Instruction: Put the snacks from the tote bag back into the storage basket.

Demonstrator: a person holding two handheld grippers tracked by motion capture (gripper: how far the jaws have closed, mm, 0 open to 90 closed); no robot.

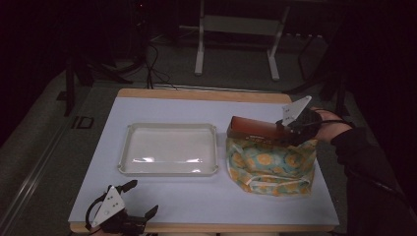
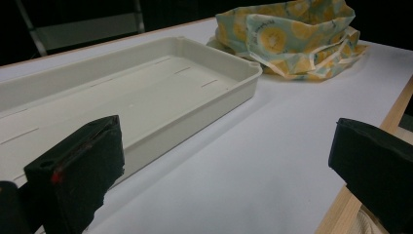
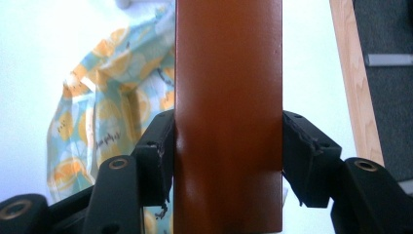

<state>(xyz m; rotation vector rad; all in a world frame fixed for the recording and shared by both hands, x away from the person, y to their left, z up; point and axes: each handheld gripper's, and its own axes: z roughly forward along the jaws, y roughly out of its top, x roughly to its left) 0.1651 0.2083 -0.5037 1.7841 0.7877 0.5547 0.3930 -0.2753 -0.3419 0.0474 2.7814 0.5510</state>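
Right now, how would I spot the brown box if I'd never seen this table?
Find the white table and its cream tray in the middle. Right of the tray sits a lemon-print cloth bag. The brown box hangs just above it, clamped in the right tool; it's the one plain, hard-edged, reddish-brown thing there.

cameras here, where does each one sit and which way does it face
High view: above the near table edge, looking forward and down on the tray, both grippers and a dark sleeve.
Left gripper view: rides the left gripper, low over the table, facing tray and bag; its open fingers show.
Right gripper view: rides the right gripper, looking along the brown box it clamps.
All share the lemon-print bag.
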